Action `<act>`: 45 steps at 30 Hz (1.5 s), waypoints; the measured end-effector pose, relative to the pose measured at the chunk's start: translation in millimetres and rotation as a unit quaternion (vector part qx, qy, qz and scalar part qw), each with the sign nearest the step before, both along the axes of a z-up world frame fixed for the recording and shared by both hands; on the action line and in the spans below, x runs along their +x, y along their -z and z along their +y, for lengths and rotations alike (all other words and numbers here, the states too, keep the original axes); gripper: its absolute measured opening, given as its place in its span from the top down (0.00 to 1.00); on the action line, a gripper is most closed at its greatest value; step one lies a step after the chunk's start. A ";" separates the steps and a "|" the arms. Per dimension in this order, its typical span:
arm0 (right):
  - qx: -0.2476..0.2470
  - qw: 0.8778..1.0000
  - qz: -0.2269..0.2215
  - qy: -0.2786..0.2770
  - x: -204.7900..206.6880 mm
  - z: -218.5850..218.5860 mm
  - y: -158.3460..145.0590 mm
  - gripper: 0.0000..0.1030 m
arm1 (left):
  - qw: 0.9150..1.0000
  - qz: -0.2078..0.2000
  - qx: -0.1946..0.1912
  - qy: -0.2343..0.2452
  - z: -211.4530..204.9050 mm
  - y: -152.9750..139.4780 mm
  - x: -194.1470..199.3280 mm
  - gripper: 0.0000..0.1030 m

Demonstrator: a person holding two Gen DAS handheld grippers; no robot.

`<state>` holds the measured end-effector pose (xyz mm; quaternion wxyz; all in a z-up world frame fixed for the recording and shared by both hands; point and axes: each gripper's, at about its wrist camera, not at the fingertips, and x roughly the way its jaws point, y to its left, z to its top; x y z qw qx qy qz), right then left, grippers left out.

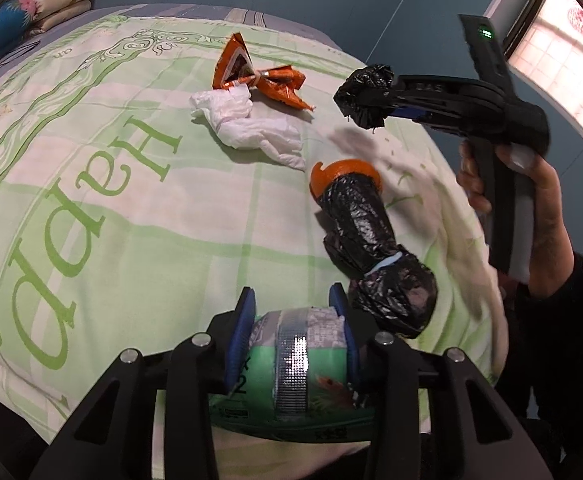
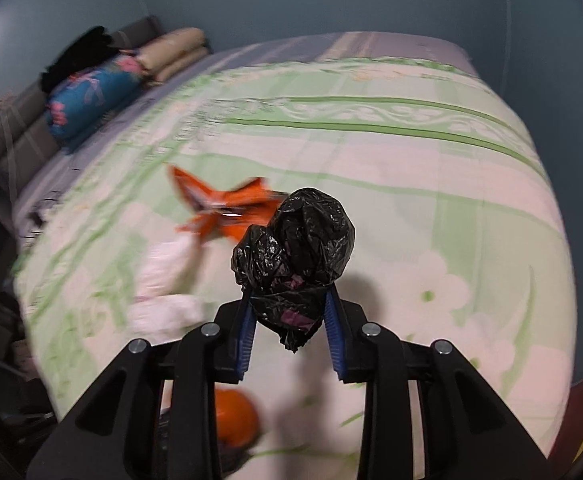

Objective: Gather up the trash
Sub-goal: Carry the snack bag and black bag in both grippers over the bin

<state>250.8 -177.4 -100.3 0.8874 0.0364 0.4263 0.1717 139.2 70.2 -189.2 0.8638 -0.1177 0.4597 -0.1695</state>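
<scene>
Left gripper [image 1: 293, 312] pinching a green packet [image 1: 291, 376] with a silvery strip, blue pads [image 1: 240, 332] pressed on both sides of it; lower end of the packet cut off behind the black linkage. Right gripper [image 2: 289, 300] clamped on a crumpled black plastic wad [image 2: 295, 240], held clear above the bed, most of the wad bulging past the fingertips. Same gripper seen from the left wrist view at upper right, gripped by a hand [image 1: 531, 200] in a dark sleeve, the wad [image 1: 365, 94] at its tip.

Hard to make out: right wrist view smeared by blur, so the orange wrapper [image 2: 227, 208] and white tissue [image 2: 163, 296] read only as shapes. An orange round thing [image 2: 237, 420] low in that view partly hidden behind the linkage. In the left wrist view, a black-wrapped bundle [image 1: 371, 248] with an orange curved piece [image 1: 345, 174] at its far end; contents not identifiable.

Surface: a bed with a pale green and white quilt [image 1: 91, 200] printed with large green letters and flowers. Folded bedding and a blue floral pillow [image 2: 91, 96] at the head, blue-grey walls, a bright window [image 1: 559, 52] at the right.

Remaining trash: black bundle just beyond and right of the left gripper, lying on the quilt; tissue [image 1: 247, 124] and wrapper [image 1: 259, 76] farther out, touching each other, well apart from both grippers.
</scene>
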 end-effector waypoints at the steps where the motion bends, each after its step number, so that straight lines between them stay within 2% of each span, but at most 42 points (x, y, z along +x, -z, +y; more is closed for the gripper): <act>1: 0.004 1.000 -0.002 -0.008 -5.7 4.6 -4.2 0.72 | 1.000 -0.002 -0.004 -0.004 3.2 -3.4 -1.4 0.65; 5: 0.005 0.999 -0.024 -0.036 -28.3 27.2 -18.3 0.72 | 0.999 -0.022 -0.014 -0.023 17.6 -20.4 -8.7 0.65; 11: 0.022 0.997 -0.042 -0.058 -50.4 47.5 -36.0 0.72 | 0.997 -0.064 -0.010 -0.049 37.6 -50.1 -20.7 0.65; 15: 0.034 0.995 -0.062 -0.066 -66.8 46.1 -59.5 0.72 | 0.993 -0.099 -0.007 -0.058 44.4 -77.7 -25.7 0.65; 20: 0.038 0.992 -0.098 -0.068 -92.9 33.6 -94.9 0.71 | 0.988 -0.146 0.007 -0.053 32.3 -116.4 -30.7 0.65; 26: 0.015 0.987 -0.156 -0.044 -126.5 -2.3 -130.1 0.71 | 0.981 -0.190 0.023 -0.022 -6.5 -158.6 -26.6 0.65; 31: 0.013 0.986 -0.168 -0.007 -142.6 -44.5 -142.6 0.71 | 0.977 -0.213 0.022 0.017 -51.0 -183.4 -17.5 0.65; 39: 0.001 0.981 -0.178 0.081 -163.0 -133.6 -151.0 0.71 | 0.970 -0.229 0.026 0.074 -120.9 -204.0 -0.4 0.65; 45: -0.006 0.971 -0.188 0.145 -185.5 -196.2 -153.6 0.71 | 0.965 -0.231 0.025 0.124 -178.6 -210.1 13.9 0.65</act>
